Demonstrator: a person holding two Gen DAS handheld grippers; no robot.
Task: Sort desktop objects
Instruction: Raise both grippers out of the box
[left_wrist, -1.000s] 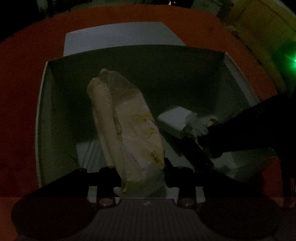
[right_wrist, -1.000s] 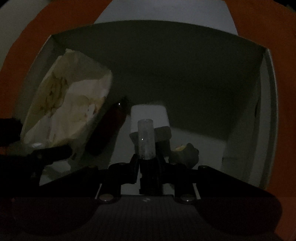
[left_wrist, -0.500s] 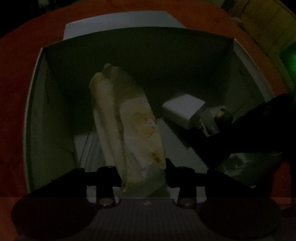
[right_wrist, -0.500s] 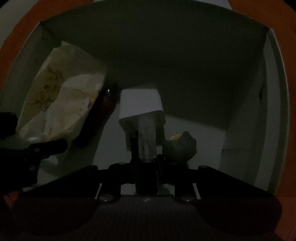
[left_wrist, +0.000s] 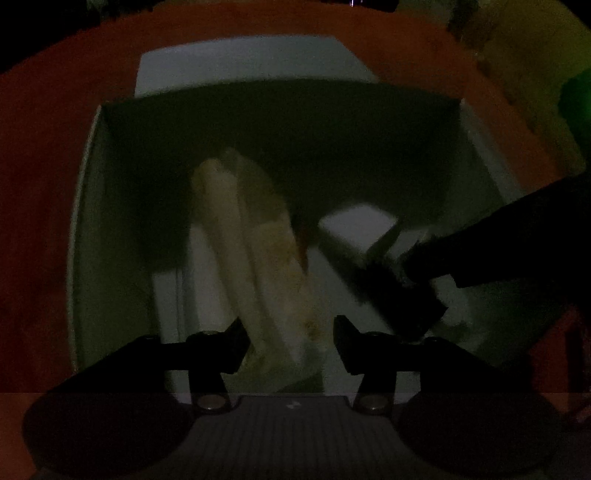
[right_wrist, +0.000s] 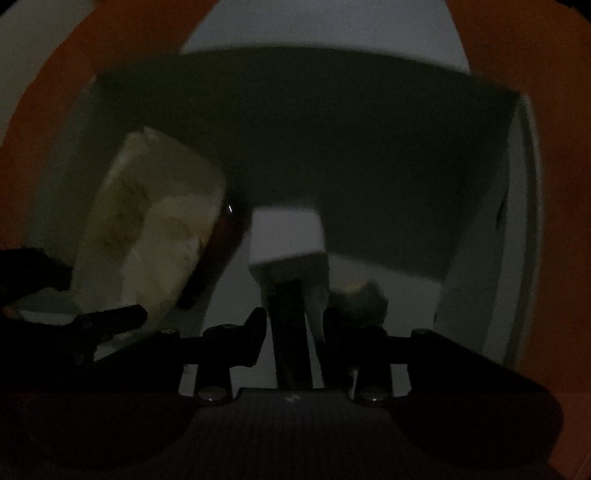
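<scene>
Desktop objects lie gathered inside an open white cardboard box (left_wrist: 88, 229), which stands on an orange-red counter (left_wrist: 40, 192); the light is very dim and both views are somewhat blurred.

Item one: a pale cream plastic snack packet (left_wrist: 258, 258), long and crinkled, lying in the left half of the box and running from the far wall toward the near edge. Its near end sits between the two fingers of the left tongs (left_wrist: 291, 341). The jaws are opening, and a gap shows on the right side of the packet; whether the left finger touches the packet cannot be told. The right wrist view shows the same packet (right_wrist: 155, 236) leaning at the left of the box.

Item two: a dark reddish-brown slender object (right_wrist: 218, 254), lying just beside the packet's right edge; its kind cannot be told.

Item three: a small white rectangular block (right_wrist: 286, 236) on the box floor near the middle, also visible from the left wrist (left_wrist: 354, 229).

Item four: a slim clear tube with a dark lower part (right_wrist: 295, 321), standing between the fingers of the right tongs (right_wrist: 295, 328), near the white block. The jaws are opening, with space visible on both sides of the tube.

Item five: a small dark lump with a yellowish top (right_wrist: 358, 299), just right of the tube on the box floor.

Behind the box lies a flat white panel (left_wrist: 240, 59) on the counter.
</scene>
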